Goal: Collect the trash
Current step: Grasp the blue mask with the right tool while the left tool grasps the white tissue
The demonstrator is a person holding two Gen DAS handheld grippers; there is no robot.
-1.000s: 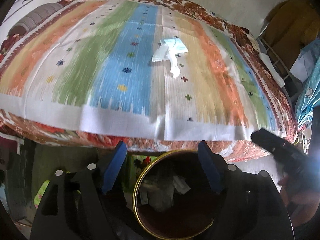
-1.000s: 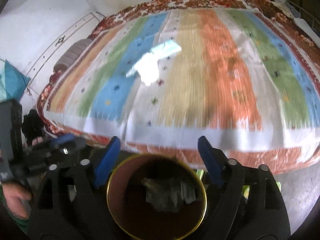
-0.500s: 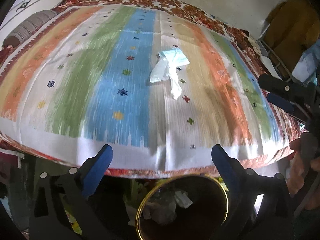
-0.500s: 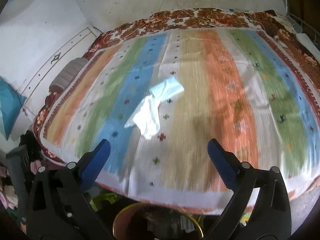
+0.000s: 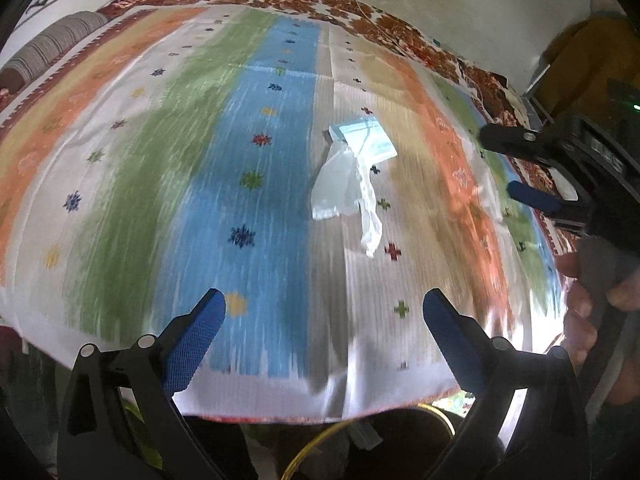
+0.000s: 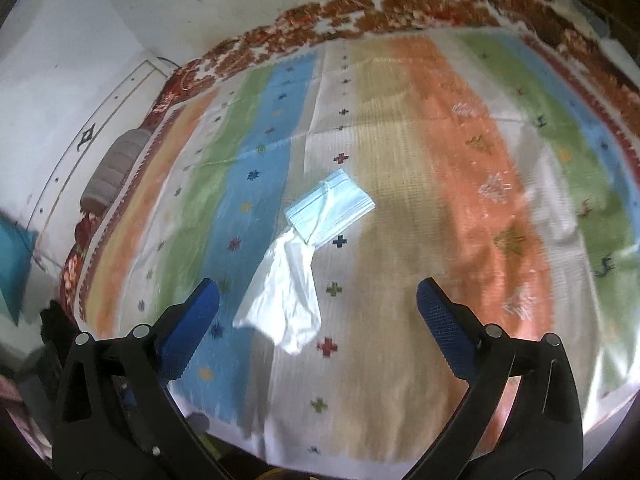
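A light blue face mask (image 5: 366, 140) (image 6: 332, 210) and a crumpled white tissue (image 5: 344, 192) (image 6: 286, 292) lie together mid-bed on the striped blanket (image 5: 260, 160) (image 6: 440, 200). My left gripper (image 5: 324, 312) is open and empty above the bed's near edge, short of the trash. My right gripper (image 6: 318, 300) is open and empty, with the tissue just ahead between its fingers; it also shows in the left wrist view (image 5: 516, 164). A gold-rimmed brown bin (image 5: 372, 440) holding scraps sits below the bed edge.
A grey bolster (image 5: 48, 52) (image 6: 116, 168) lies at the bed's far left by the white wall. A floral red cover (image 6: 360, 8) edges the bed. Brown fabric and clutter (image 5: 580, 60) stand to the right.
Both grippers have risen from over the bin and moved forward over the bed toward the mask and tissue. Both sets of jaws have opened wider. The bin has dropped almost out of view.
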